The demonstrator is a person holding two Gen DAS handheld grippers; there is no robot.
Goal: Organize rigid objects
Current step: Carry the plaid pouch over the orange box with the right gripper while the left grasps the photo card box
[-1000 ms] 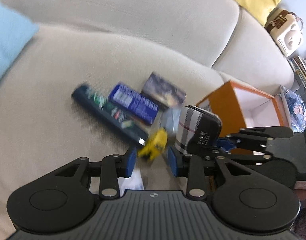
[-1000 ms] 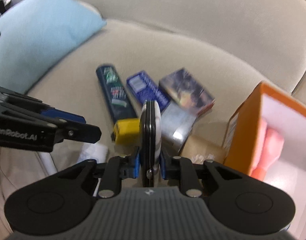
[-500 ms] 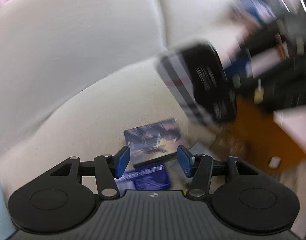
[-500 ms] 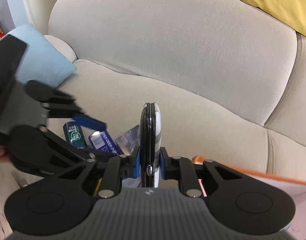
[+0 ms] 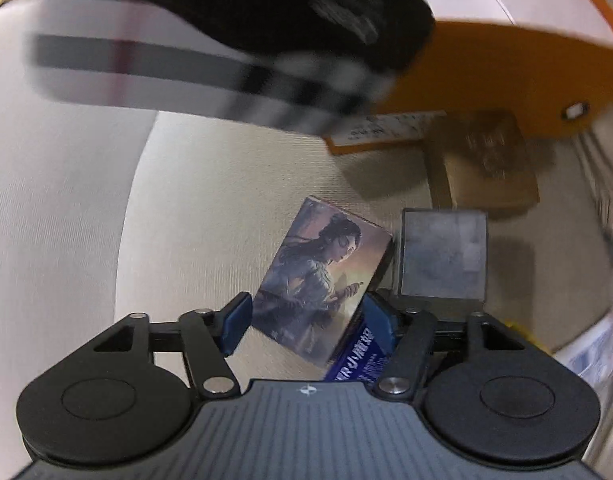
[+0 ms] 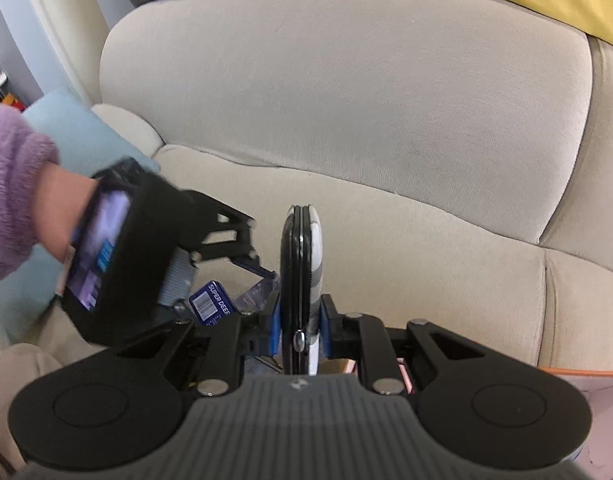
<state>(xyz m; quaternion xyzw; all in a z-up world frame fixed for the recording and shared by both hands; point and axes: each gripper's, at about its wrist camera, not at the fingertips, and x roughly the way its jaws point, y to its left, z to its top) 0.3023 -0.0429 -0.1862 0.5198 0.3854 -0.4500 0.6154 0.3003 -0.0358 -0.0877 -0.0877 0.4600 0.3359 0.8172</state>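
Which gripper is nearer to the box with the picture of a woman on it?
Left. The left gripper is open, its jaws on either side of the picture box on the sofa. The right gripper is raised above the cushion, shut on a striped case.

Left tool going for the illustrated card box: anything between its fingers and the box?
Nothing visible. The left tool is open, its fingers either side of the illustrated card box on the sofa seat. The blue box lies against the right finger underneath. The plaid case, held by the right tool, passes overhead.

Plaid case point(image 6: 302, 280) upright, clamped; illustrated box point(image 5: 320, 280) flat on cushion.
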